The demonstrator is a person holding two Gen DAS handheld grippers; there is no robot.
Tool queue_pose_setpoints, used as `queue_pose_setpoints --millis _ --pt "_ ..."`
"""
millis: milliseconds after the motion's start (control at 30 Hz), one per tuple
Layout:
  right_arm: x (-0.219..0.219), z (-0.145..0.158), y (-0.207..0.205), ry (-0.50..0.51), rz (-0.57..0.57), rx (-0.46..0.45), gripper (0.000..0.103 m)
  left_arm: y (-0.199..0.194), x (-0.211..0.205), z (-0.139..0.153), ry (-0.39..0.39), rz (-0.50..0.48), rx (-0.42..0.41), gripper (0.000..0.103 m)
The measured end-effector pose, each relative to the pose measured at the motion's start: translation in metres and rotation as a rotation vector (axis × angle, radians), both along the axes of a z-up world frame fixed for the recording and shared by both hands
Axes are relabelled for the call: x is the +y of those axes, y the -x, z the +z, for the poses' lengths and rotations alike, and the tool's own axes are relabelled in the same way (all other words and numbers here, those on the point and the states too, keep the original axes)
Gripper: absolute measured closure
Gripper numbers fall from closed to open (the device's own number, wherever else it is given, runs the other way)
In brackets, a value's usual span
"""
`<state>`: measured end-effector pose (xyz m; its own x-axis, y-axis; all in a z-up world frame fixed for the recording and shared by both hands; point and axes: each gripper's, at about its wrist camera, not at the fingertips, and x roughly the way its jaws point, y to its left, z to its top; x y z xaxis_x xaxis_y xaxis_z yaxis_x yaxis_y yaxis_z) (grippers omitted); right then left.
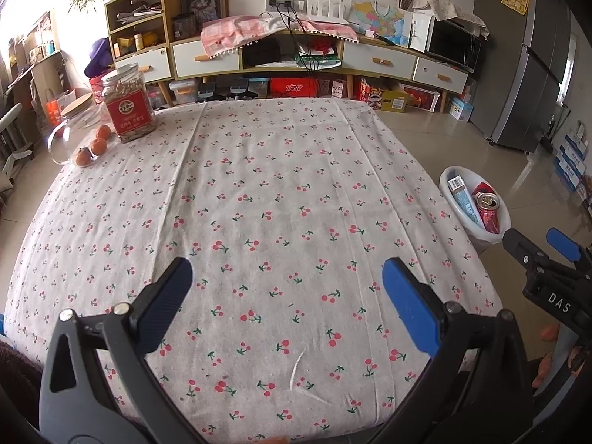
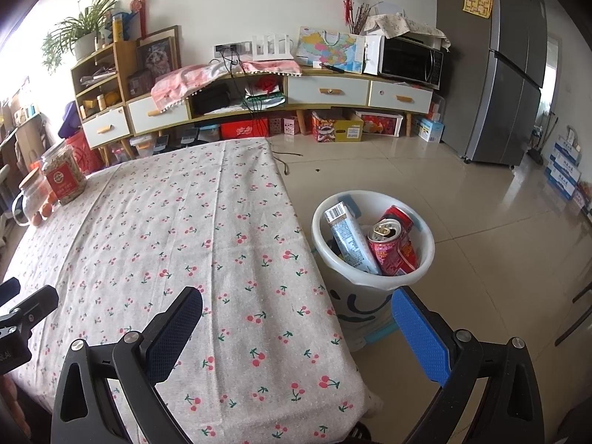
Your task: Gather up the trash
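A table draped in a grainy white cloth printed with small red cherries, creased in long straight folds, spreads ahead of and beneath the left gripper. Beyond its far edge runs a long wooden sideboard with white drawer fronts, and a tall grey refrigerator stands on glossy beige floor tiles far ahead to the right.

Just ahead of the right gripper, beside the table's right edge, a round white plastic bin sits on the floor. Inside it lean a red drinks can with its opened top facing up and a pale blue carton with a barcode; a second red can lies behind them.

Far ahead and left of the left gripper, at the table's back corner, stand a clear square plastic jar with a red label, a glass jug with a cork lid, and three small oranges.

Both grippers are black, with blue ribbed pads, jaws spread wide and holding nothing.
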<state>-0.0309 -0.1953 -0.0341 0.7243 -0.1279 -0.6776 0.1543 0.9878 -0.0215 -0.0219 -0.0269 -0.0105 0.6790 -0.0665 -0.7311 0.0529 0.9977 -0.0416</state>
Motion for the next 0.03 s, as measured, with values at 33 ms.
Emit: queue_pose_setpoints --millis 33 --pt "-0.0003 0.0018 0.0 -0.004 0.002 -0.005 0.0 -0.0001 -0.0008 0.0003 -0.001 -0.001 -0.002 0.001"
